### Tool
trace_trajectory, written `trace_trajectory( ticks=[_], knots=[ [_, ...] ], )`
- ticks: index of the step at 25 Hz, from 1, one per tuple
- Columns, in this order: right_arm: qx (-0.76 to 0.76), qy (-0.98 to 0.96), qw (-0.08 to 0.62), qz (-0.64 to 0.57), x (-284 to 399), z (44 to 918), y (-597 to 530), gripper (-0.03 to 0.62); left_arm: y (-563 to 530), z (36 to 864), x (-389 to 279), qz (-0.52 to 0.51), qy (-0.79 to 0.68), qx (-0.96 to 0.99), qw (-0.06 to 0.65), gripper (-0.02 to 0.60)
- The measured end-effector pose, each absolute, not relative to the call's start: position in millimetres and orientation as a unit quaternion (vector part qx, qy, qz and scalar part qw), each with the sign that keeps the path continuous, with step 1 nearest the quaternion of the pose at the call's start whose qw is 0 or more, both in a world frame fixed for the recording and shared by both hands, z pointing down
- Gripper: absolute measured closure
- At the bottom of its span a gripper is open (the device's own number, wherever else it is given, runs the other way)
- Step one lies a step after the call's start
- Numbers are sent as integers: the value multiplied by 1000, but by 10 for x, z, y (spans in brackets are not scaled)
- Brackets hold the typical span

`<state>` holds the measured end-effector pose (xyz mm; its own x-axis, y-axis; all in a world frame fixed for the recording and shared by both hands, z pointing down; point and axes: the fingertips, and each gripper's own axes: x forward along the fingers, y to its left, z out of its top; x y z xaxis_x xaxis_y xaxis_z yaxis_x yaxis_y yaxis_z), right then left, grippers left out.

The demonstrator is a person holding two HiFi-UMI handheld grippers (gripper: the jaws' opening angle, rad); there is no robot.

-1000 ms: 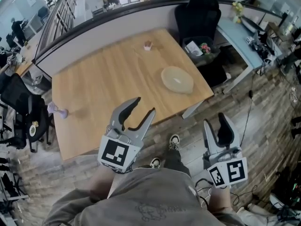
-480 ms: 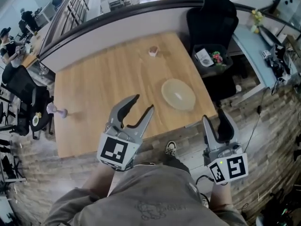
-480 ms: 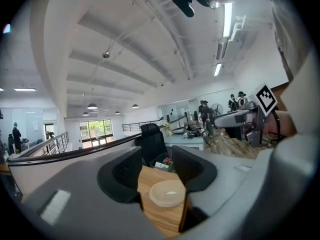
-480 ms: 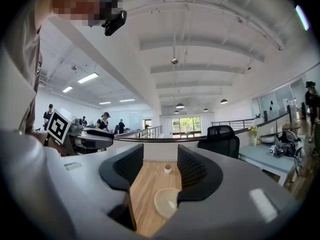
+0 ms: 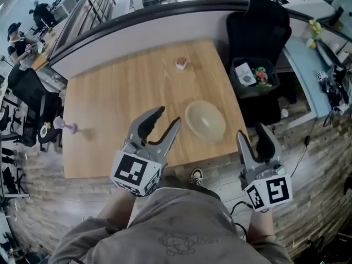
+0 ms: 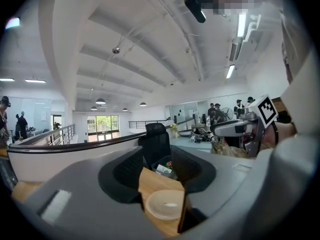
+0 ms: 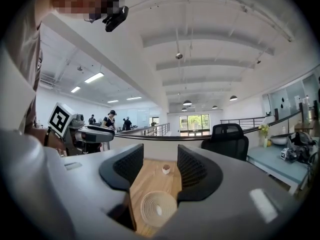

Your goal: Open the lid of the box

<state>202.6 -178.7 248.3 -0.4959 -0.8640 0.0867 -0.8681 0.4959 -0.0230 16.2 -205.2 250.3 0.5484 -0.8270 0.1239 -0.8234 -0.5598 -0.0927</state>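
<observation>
The box is a round, pale beige dish with a domed lid (image 5: 205, 120), lying near the front right corner of the wooden table (image 5: 121, 92). My left gripper (image 5: 166, 117) hovers over the table's front edge just left of the box; its jaws are closing slowly with nothing between them. My right gripper (image 5: 252, 132) hangs off the table's right front corner, open and empty. The left gripper view shows the ribbed lid (image 6: 165, 204) low between the jaws. In the right gripper view the lid (image 7: 158, 208) also lies low, ahead of the jaws.
A small cup (image 5: 181, 64) stands at the table's far side, and a purple object (image 5: 66, 126) at its left edge. A black chair (image 5: 258, 23) and a bin (image 5: 253, 76) stand right of the table. The person's shoe (image 5: 195, 176) is under the front edge.
The table and box have drawn nearer in the head view. Both grippers now sit closer to the box, the left beside it and the right off the corner.
</observation>
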Motion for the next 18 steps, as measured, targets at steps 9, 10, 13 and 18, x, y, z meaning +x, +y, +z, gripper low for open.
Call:
trace_trajectory(
  ticks=[9,10,13,18],
  knots=[
    [498,-865,42,41,1978,2527,-2049,398,-2293,2588,69,-95,474,-875,4,417],
    [500,-864,41,44,1965,2537,-2067,398,-2324,2597,57,-98,473,-876,5,417],
    [501,-862,47,56,1893,2629,-2117,398,-2414,2659,7,-107,468,-877,7,417],
    [499,-861,65,76,1714,2862,-2238,398,-2578,3034,-144,-150,461,-874,-3,413]
  ],
)
